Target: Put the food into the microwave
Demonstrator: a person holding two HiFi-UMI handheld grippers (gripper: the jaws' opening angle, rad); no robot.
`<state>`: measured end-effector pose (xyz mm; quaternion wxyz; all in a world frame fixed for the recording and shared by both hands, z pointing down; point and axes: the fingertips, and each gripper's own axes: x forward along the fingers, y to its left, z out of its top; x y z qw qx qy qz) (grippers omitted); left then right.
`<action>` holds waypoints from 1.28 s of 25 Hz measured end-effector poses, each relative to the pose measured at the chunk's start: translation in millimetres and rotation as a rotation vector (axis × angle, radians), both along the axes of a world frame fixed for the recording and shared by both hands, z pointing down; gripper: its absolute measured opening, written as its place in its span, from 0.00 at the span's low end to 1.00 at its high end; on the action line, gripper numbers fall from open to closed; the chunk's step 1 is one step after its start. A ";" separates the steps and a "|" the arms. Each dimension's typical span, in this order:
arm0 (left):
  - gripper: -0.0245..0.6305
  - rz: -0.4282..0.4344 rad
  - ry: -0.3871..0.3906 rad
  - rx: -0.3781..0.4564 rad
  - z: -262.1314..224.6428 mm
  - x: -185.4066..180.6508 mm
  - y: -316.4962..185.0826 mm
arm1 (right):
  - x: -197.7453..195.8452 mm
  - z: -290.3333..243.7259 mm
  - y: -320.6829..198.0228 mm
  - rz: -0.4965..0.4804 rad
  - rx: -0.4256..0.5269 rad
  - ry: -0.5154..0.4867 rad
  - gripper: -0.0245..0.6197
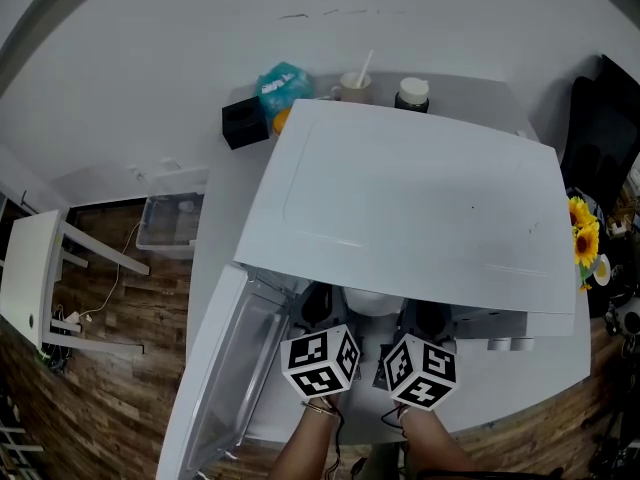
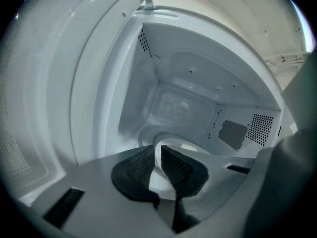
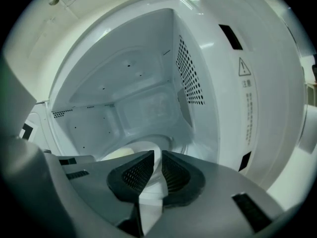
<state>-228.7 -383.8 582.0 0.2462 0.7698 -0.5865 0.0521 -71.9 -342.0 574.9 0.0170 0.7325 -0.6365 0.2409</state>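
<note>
A white microwave (image 1: 420, 198) stands on the table with its door (image 1: 225, 368) swung open to the left. Both grippers reach into its mouth. Between them sits a white dish (image 1: 372, 301), mostly hidden under the microwave's top. In the left gripper view, my left gripper (image 2: 158, 165) is shut on the dish's rim (image 2: 184, 147), with the bare cavity (image 2: 188, 83) beyond. In the right gripper view, my right gripper (image 3: 157, 175) is shut on the opposite rim of the dish (image 3: 133, 150). The dish hangs just above the turntable; its contents barely show.
Behind the microwave stand a black box (image 1: 244, 122), a teal bag (image 1: 284, 85), a cup with a straw (image 1: 355, 86) and a dark jar (image 1: 412, 93). Sunflowers (image 1: 583, 238) are at the right. A clear tub (image 1: 168, 220) and a white stool (image 1: 35, 278) are on the floor at left.
</note>
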 end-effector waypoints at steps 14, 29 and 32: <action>0.04 0.015 -0.202 0.020 -36.7 -12.8 73.9 | -33.2 -36.6 50.8 -0.395 0.037 0.218 0.07; 0.04 -0.080 -0.140 -0.024 -93.9 -15.7 167.9 | -41.9 -77.8 129.4 -0.659 0.005 0.210 0.06; 0.04 -0.074 -0.155 -0.019 -101.7 -7.0 180.5 | -39.0 -85.6 135.3 -0.673 0.011 0.196 0.06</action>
